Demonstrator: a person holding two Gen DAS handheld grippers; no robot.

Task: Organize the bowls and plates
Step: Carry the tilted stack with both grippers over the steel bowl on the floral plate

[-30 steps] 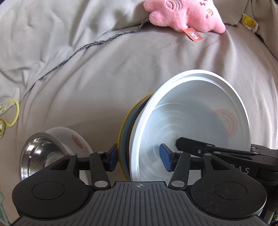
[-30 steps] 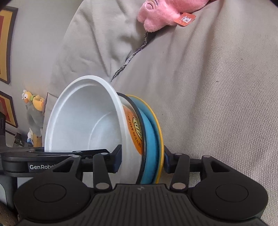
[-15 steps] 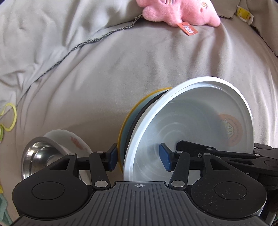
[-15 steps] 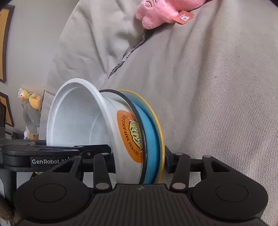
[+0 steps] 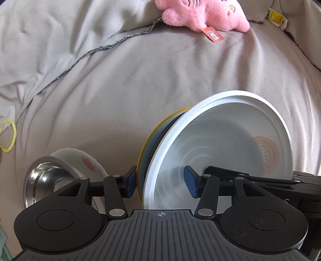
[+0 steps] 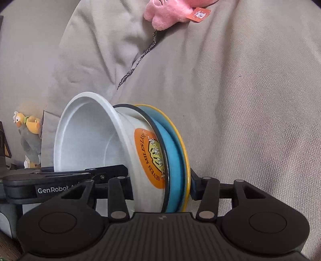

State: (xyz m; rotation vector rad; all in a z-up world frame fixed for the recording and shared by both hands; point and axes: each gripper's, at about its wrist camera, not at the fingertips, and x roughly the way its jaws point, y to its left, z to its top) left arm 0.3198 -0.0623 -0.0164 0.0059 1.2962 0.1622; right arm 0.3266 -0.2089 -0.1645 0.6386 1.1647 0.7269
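- In the left wrist view, a steel bowl is seen at the far left, on its side, nested against a white floral bowl on the grey bed cover.
- The left gripper is seen with its jaws set around the tilted stack: one blue pad lies at the yellow plate, the other inside the aluminium bowl (whether the inner pad presses the metal cannot be told).
- In the right wrist view, the right gripper is seen with its jaws closed on the same stack, the white printed bowl and blue plate being clamped between them, rims on edge.
- A pink plush toy is seen at the top, well apart from the dishes.
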